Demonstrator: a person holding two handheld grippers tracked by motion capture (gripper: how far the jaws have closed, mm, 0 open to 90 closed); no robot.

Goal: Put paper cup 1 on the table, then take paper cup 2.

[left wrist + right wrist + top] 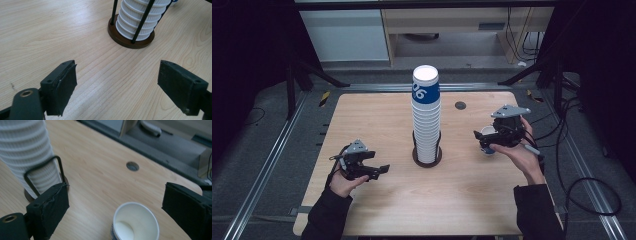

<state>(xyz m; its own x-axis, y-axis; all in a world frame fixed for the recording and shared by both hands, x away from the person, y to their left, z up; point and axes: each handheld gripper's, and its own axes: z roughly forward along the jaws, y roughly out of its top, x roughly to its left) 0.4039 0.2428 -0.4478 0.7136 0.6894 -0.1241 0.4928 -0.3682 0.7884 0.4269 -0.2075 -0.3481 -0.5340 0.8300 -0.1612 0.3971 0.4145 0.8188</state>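
A single paper cup [135, 223] is left upright on the table [377, 115] beneath the spread, empty right gripper [117, 207], while the left gripper [117, 86], also spread, is kept clear of the racked cup stack [426, 117].

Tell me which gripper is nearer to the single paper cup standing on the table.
Right. The right gripper hangs just above the single paper cup, jaws open with the cup below their gap. The left gripper sits far off, across the cup stack.
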